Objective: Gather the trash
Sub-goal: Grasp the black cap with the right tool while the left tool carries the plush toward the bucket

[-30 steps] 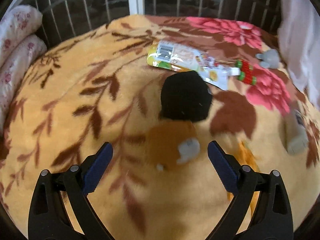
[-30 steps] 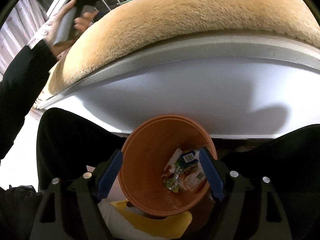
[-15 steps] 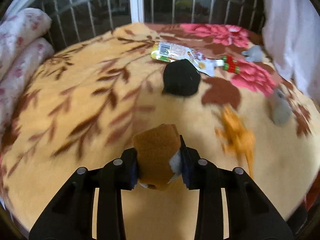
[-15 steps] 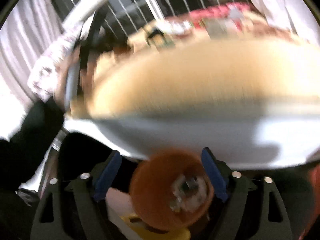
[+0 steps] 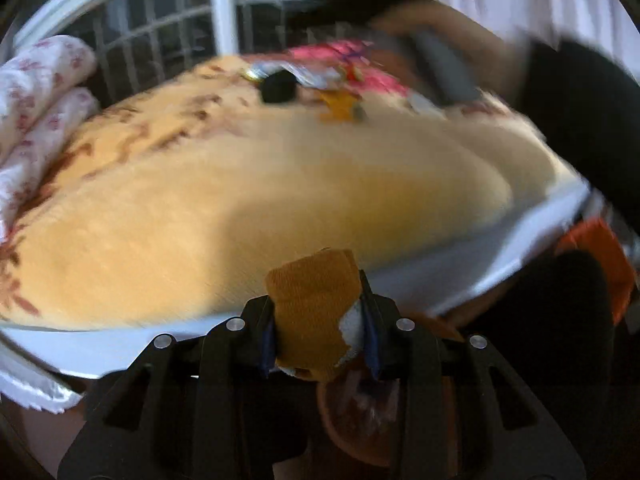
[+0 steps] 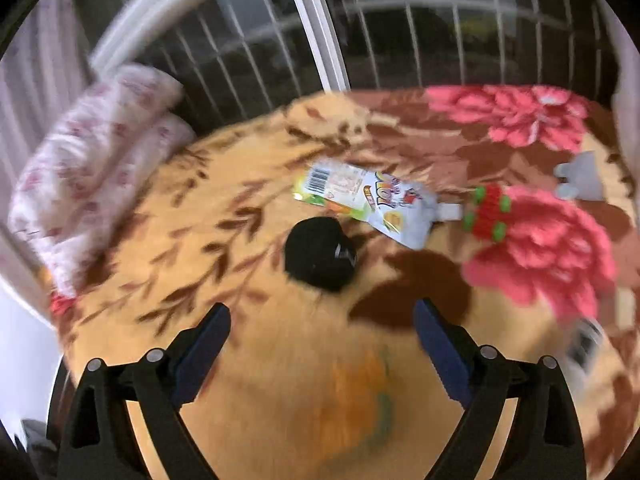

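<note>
My left gripper [image 5: 318, 336] is shut on a mustard-brown sock [image 5: 312, 312] and holds it off the bed's front edge, above an orange bin [image 5: 360, 420] seen blurred below. My right gripper [image 6: 322, 332] is open and empty above the floral blanket [image 6: 224, 264]. Ahead of it lie a black balled sock [image 6: 320, 254], a white and green drink pouch [image 6: 368, 200] and a red and green item [image 6: 488, 214]. A blurred orange sock [image 6: 360, 392] lies between its fingers. The black sock [image 5: 278, 87] and pouch [image 5: 304, 72] show far off in the left wrist view.
Rolled floral bedding [image 6: 92, 168] lies at the blanket's left edge. A barred window [image 6: 360, 32] stands behind the bed. A grey sock [image 6: 580, 176] lies at the far right. The person's arm and the other gripper handle [image 5: 448, 68] cross the left wrist view's upper right.
My left gripper shut on the mustard-brown sock and pulled it back off the bed over the bin. My right gripper rose from over the bin to above the blanket, still open.
</note>
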The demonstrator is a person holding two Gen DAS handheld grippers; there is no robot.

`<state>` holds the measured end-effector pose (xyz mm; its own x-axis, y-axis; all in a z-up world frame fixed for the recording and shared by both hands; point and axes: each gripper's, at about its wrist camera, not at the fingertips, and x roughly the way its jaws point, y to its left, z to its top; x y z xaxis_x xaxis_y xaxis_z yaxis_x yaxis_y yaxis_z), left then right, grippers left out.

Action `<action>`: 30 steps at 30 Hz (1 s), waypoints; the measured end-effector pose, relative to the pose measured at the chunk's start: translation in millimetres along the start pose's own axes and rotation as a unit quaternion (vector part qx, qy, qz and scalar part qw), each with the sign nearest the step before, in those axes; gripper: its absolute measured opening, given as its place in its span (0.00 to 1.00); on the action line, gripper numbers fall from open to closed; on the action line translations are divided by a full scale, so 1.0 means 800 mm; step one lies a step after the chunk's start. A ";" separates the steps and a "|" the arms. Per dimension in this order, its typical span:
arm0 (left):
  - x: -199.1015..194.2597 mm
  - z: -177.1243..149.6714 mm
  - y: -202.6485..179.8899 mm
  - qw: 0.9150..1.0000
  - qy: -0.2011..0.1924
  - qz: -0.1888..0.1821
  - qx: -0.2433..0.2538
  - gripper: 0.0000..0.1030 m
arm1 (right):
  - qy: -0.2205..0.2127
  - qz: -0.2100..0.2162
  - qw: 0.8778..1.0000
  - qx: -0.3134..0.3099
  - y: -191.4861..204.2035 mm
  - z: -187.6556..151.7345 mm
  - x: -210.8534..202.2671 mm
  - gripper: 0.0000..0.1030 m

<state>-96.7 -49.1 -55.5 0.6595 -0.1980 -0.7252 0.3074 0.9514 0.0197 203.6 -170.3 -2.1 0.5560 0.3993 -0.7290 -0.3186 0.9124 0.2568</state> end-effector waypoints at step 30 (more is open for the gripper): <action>-0.005 0.021 0.030 0.998 -0.009 -0.021 -0.057 0.32 | -0.090 -0.098 0.990 -0.038 0.041 0.052 -0.061 0.51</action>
<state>-80.4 -29.4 -40.7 0.6601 -0.2414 -0.7114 0.2553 0.9627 -0.0897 197.8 -156.0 68.2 0.7390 0.2303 -0.6331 -0.2435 0.9675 0.0678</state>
